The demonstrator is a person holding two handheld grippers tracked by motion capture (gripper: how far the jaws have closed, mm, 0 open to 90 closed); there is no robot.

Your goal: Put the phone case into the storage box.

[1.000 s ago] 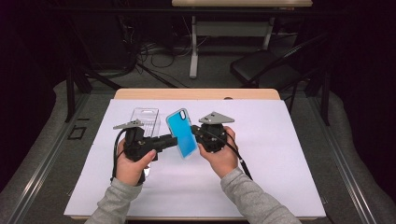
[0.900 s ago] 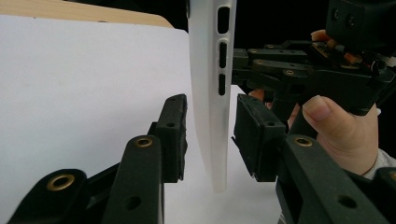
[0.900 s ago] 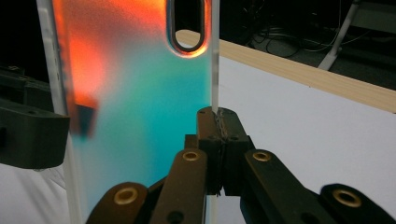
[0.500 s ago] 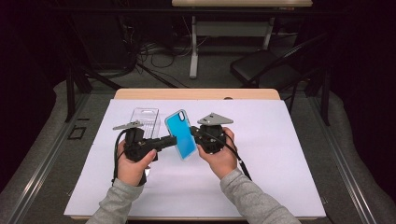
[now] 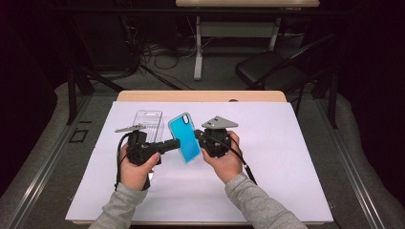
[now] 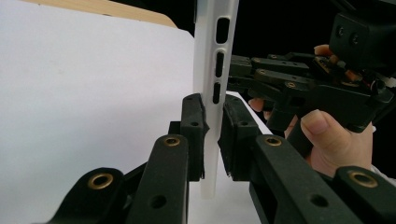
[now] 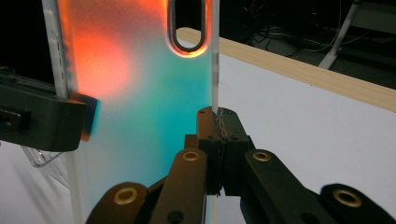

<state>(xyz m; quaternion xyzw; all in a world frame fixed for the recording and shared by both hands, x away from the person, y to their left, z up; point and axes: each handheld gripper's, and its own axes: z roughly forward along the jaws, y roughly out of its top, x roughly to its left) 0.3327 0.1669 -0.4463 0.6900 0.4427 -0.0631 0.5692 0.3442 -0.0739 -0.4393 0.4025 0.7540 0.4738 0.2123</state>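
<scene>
In the high view, a blue phone case (image 5: 185,137) is held up off the white sheet (image 5: 286,162) at the middle of the frame, tilted, with one gripper on each long edge. The left gripper (image 5: 174,143) comes in from the left of the case, its jaws level and pointing right; the right gripper (image 5: 198,136) meets the case from the right, just under its grey plate (image 5: 219,123). In the left gripper view, the case (image 6: 212,70) stands upright as a pale strip with button slots, running from the top centre of the frame down between the two black pads (image 6: 194,135); the jaws have just been closing and now pinch its side wall. The right hand (image 6: 327,140) and its gripper sit at the right of that frame, just behind the case. In the right gripper view, the case (image 7: 135,102) fills the left half, glowing orange above and teal below, with its camera opening at the top centre. The right gripper (image 7: 218,126) is clenched on the case's right edge, and the left gripper's jaw crosses the left edge. A clear plastic box (image 5: 148,123) lies on the sheet just left of the case, above the left hand (image 5: 136,169).
</scene>
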